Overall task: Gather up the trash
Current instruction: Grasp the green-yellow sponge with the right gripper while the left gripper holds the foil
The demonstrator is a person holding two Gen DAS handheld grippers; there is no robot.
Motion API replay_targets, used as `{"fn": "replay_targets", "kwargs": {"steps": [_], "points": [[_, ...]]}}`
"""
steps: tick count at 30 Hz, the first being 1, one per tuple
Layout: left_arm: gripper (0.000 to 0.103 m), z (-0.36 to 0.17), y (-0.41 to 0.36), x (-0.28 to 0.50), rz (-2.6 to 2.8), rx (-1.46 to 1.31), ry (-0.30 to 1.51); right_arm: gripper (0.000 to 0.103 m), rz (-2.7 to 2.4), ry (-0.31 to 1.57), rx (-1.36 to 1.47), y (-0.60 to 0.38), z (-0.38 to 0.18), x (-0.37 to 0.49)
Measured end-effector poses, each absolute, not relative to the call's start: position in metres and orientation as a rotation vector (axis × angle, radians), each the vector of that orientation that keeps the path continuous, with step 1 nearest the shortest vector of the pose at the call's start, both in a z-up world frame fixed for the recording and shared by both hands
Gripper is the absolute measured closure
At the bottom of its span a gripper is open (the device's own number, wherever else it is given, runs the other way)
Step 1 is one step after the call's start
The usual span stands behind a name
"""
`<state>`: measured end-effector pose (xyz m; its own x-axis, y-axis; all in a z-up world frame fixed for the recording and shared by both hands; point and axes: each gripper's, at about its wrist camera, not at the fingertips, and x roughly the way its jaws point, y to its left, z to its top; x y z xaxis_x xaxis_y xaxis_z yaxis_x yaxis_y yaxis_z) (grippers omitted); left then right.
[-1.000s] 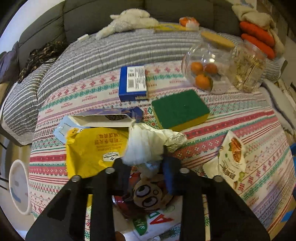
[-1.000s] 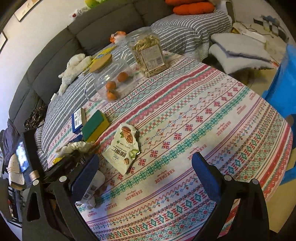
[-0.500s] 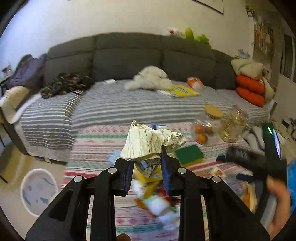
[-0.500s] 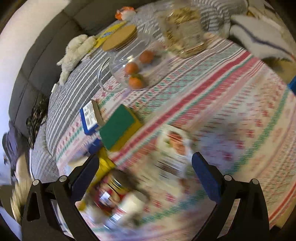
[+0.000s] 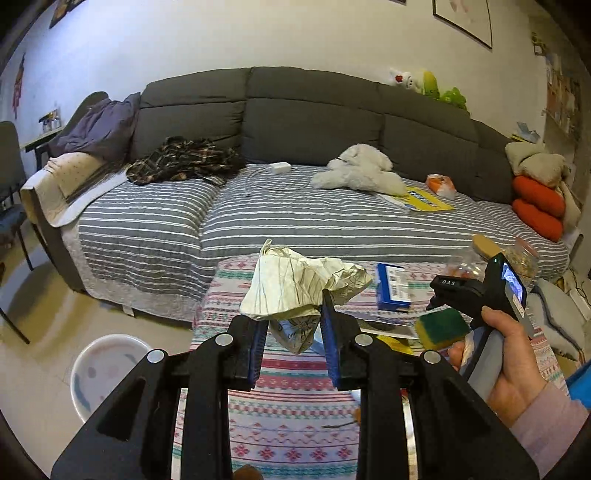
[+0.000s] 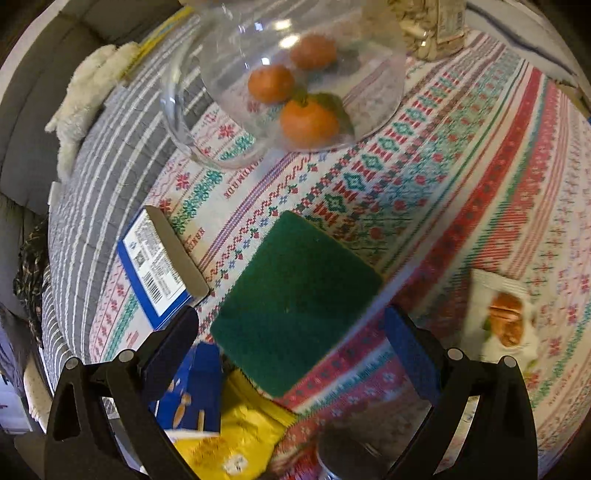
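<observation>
My left gripper (image 5: 293, 321) is shut on a crumpled white paper wrapper (image 5: 295, 284) and holds it in the air above the near-left part of the table. My right gripper (image 6: 291, 321) stands open and points down, with the green sponge (image 6: 295, 295) below the gap between its fingers and nothing gripped. A yellow packet (image 6: 229, 443) and a blue wrapper (image 6: 192, 391) lie on the cloth just under its left finger. A white snack packet (image 6: 506, 321) lies to its right. In the left wrist view a hand (image 5: 509, 369) holds the right gripper's body.
A blue box (image 6: 159, 266) lies left of the sponge. Behind it stand a glass jar with oranges (image 6: 295, 92) and a jar of nuts (image 6: 432, 29). A white bin (image 5: 99, 373) stands on the floor left of the patterned table (image 5: 288, 424). The striped sofa (image 5: 295, 218) runs behind.
The left gripper has risen off the table with the crumpled paper and tilted up toward the sofa. The right gripper has swung left and lower, from the open cloth to over the sponge.
</observation>
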<state>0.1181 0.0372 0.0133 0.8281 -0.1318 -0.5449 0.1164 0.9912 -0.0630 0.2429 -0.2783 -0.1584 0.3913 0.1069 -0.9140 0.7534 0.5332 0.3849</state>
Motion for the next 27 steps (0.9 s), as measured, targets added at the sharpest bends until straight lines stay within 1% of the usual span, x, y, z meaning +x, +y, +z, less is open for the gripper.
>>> {"fn": "replay_targets", "kwargs": {"steps": [2, 4, 5, 6, 9, 14, 24, 27], "points": [[0.077, 0.015, 0.042, 0.118, -0.125, -0.025, 0.579, 0.007, -0.517, 1.103, 0.934, -0.277, -0.161, 0.244], [0.077, 0.015, 0.045, 0.118, -0.121, -0.029, 0.584, 0.015, -0.527, 1.100, 0.889, -0.275, -0.159, 0.245], [0.077, 0.015, 0.047, 0.120, -0.121, -0.034, 0.590, 0.025, -0.523, 1.091, 0.876, -0.274, -0.158, 0.244], [0.077, 0.014, 0.049, 0.122, -0.122, -0.040, 0.598, 0.029, -0.506, 1.081, 0.875, -0.274, -0.157, 0.243], [0.077, 0.011, 0.050, 0.123, -0.125, -0.049, 0.615, 0.037, -0.466, 1.062, 0.865, -0.269, -0.156, 0.239], [0.077, 0.007, 0.053, 0.125, -0.137, -0.059, 0.637, 0.039, -0.394, 0.989, 0.816, -0.266, -0.137, 0.216], [0.077, 0.008, 0.061, 0.127, -0.146, -0.112, 0.648, 0.039, -0.301, 0.806, 0.655, -0.252, -0.076, 0.172], [0.077, 0.011, 0.066, 0.125, -0.154, -0.127, 0.644, 0.039, -0.277, 0.750, 0.617, -0.239, -0.066, 0.158]]}}
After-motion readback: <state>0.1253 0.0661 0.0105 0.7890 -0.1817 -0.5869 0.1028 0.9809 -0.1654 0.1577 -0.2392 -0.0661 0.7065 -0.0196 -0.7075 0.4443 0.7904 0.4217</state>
